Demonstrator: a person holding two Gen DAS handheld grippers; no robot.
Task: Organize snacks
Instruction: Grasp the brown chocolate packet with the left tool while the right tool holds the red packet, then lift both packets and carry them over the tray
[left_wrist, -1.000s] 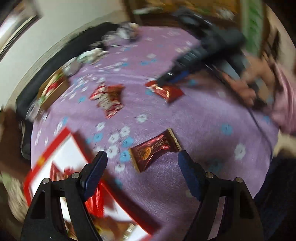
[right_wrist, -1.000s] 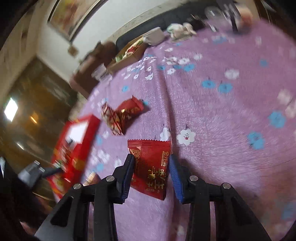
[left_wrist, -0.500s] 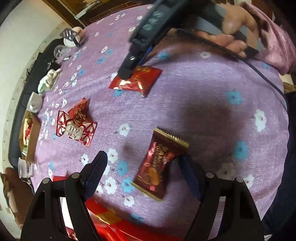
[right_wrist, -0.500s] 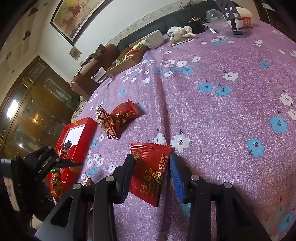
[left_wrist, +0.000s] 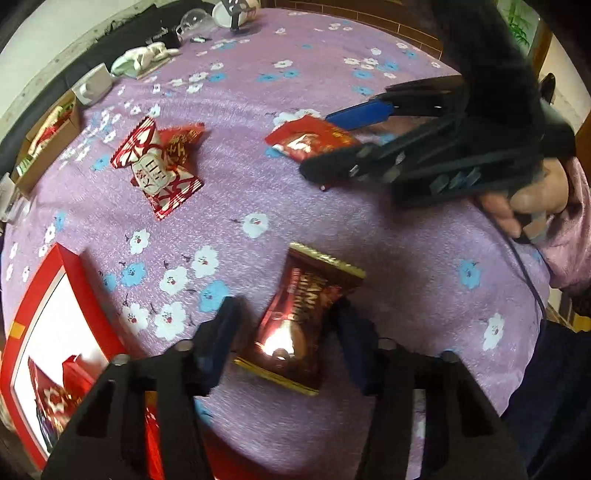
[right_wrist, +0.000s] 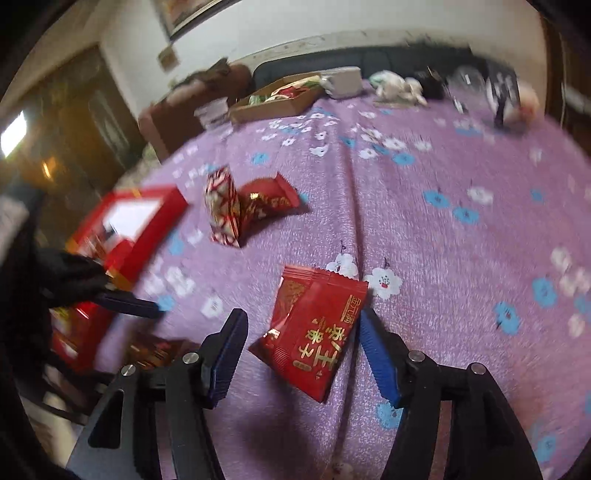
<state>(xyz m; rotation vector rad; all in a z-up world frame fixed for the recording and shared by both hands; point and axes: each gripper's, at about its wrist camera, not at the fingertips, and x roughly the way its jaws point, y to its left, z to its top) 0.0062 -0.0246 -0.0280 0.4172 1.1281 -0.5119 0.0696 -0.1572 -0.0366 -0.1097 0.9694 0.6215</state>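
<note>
White wall (right_wrist: 295, 22), dark sofa (right_wrist: 351, 59) (picture hung above).

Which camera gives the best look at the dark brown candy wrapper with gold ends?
The left wrist view: the dark brown, gold-edged candy wrapper lies sharp and whole between the left claw fingers, which have just been closing. In the right wrist view it is only a blurred brown patch at lower left, partly hidden by that claw's finger.

The red packet (right_wrist: 314, 332) near the tablecloth's (right_wrist: 461, 295) front edge bears gold Chinese characters, among them 金, 枣 and 王. The dark brown wrapper (left_wrist: 299, 321) shows only partial white lettering, not legible in full.
</note>
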